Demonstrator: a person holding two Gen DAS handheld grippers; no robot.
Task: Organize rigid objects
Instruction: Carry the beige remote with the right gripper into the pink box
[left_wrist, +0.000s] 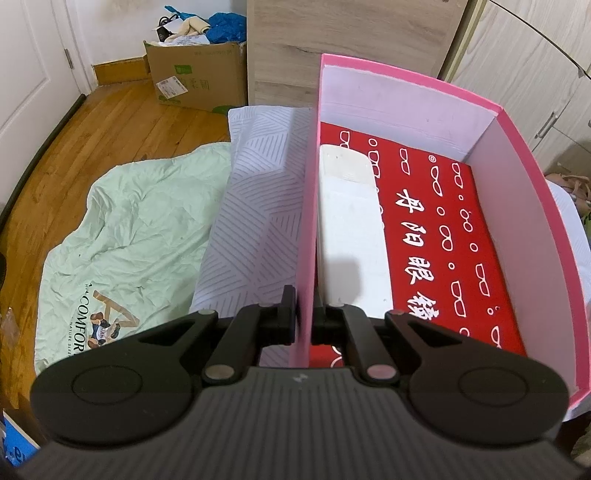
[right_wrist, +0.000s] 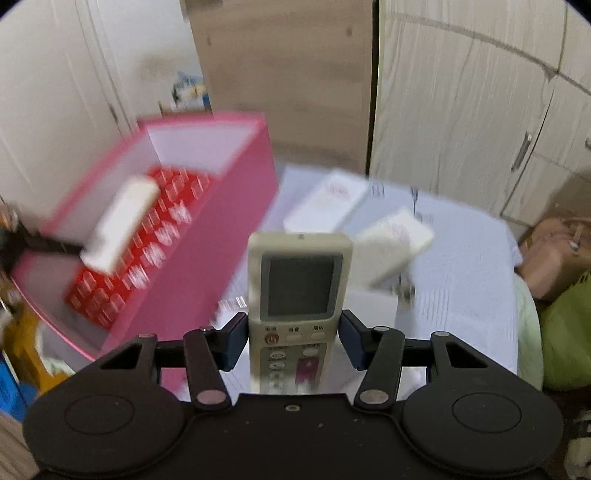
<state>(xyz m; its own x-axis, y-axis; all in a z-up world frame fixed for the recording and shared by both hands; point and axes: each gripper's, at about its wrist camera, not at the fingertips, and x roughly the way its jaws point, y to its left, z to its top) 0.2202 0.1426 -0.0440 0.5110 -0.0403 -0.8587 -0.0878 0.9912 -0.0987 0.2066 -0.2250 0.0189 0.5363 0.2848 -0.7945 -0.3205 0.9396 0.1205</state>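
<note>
A pink box (left_wrist: 532, 206) with a red printed lining stands on a white patterned cloth. A white oblong object (left_wrist: 351, 229) lies inside it along the left wall. My left gripper (left_wrist: 304, 317) is shut on that left wall (left_wrist: 308, 229), one finger on each side. In the blurred right wrist view, the same pink box (right_wrist: 207, 258) sits to the left. My right gripper (right_wrist: 293, 343) is shut on a cream remote control (right_wrist: 299, 280) with a grey screen, held upright above the cloth. Two white flat boxes (right_wrist: 325, 203) (right_wrist: 395, 243) lie on the cloth beyond it.
A green quilt (left_wrist: 129, 236) lies left of the cloth on the wooden floor (left_wrist: 92, 140). A cardboard box (left_wrist: 199, 77) stands at the back by a wood-grain panel (left_wrist: 332, 37). A tan bag (right_wrist: 554, 254) and a green bundle (right_wrist: 569, 332) sit at right.
</note>
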